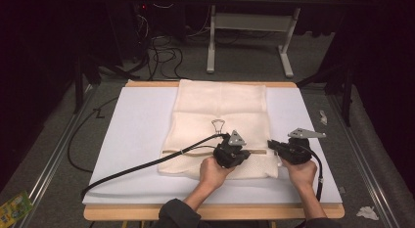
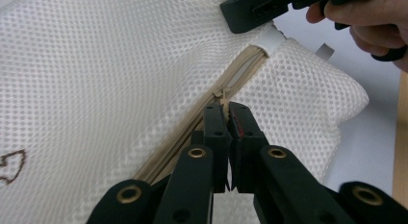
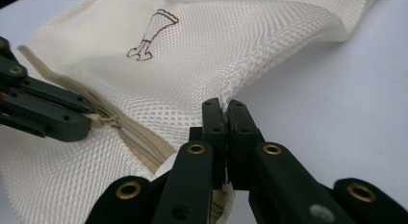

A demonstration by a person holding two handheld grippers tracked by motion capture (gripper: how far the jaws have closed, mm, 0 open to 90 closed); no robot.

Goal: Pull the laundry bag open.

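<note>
The zipper pull [image 2: 223, 100] of the mesh laundry bag [image 1: 220, 110], spread mid-table, is pinched by the left gripper [image 2: 226, 108]. The bag's edge [image 3: 226, 96] is clamped by the right gripper [image 3: 226, 106]. Mesh could be snagged if the pull is dragged askew.

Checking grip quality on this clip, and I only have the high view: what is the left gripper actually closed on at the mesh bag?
Observer: In the left gripper view, the left gripper is shut on the zipper pull of the mesh bag.
Operator: And the right one?
Observer: In its own view, the right gripper pinches the mesh edge of the bag, near the zipper's end.
Operator: Is the zipper open at all?
Observer: The beige zipper looks closed between the pull and the white tab at its end.
</note>
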